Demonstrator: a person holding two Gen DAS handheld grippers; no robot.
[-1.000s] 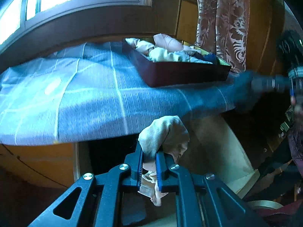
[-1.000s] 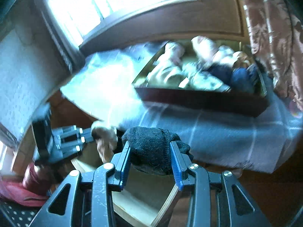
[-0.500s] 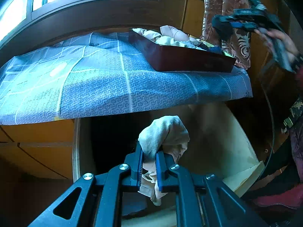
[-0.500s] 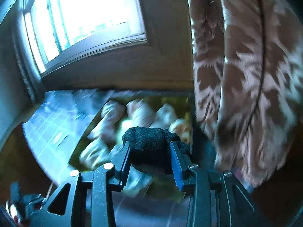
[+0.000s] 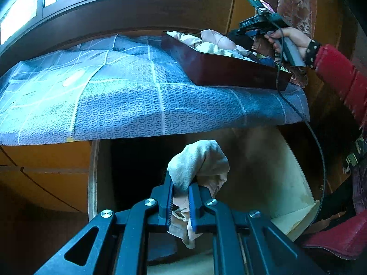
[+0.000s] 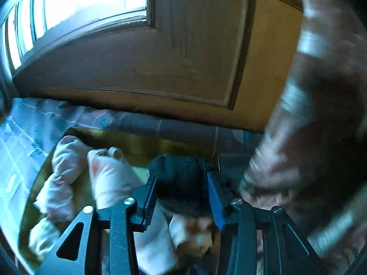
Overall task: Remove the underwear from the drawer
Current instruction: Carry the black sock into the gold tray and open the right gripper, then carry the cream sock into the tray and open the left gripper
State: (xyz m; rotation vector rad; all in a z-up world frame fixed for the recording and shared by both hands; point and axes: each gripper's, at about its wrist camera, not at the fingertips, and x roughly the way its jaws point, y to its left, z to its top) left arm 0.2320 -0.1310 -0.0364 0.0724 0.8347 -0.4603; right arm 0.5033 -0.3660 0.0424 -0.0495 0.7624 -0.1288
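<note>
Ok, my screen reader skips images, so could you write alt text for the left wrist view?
The left gripper grips a pale rolled garment above an open wooden drawer. Beyond, on a blue patterned cloth, a dark tray holds rolled clothes, where a hand holds the right gripper.

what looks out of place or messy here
The dark tray sits skewed on the blue bedspread, its corner at the edge, with rolled underwear heaped loosely inside. Nothing looks spilled or damaged.
</note>
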